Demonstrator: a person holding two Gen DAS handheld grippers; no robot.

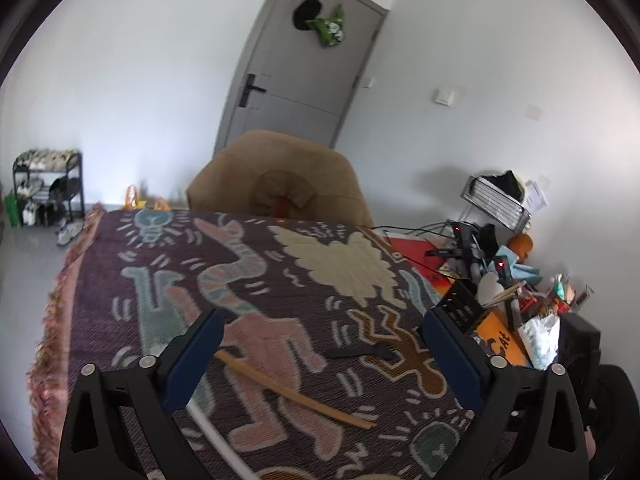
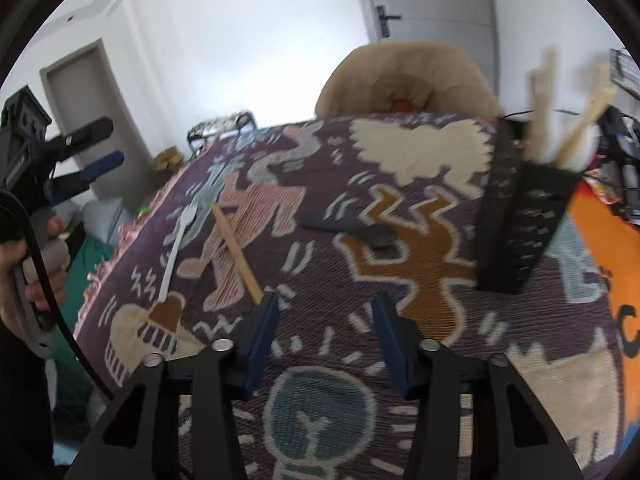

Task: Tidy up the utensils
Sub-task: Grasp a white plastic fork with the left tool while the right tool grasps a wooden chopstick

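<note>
A wooden chopstick, a black plastic fork and a white plastic fork lie on the patterned cloth. A black perforated utensil holder stands at the right with several wooden utensils in it. My left gripper is open and empty above the chopstick and black fork; it also shows at the left of the right wrist view. My right gripper is open and empty, low over the cloth, left of the holder.
A tan cushioned chair stands behind the table. Clutter of cables, bags and boxes fills the table's right side. A shoe rack stands by the far wall, and a grey door.
</note>
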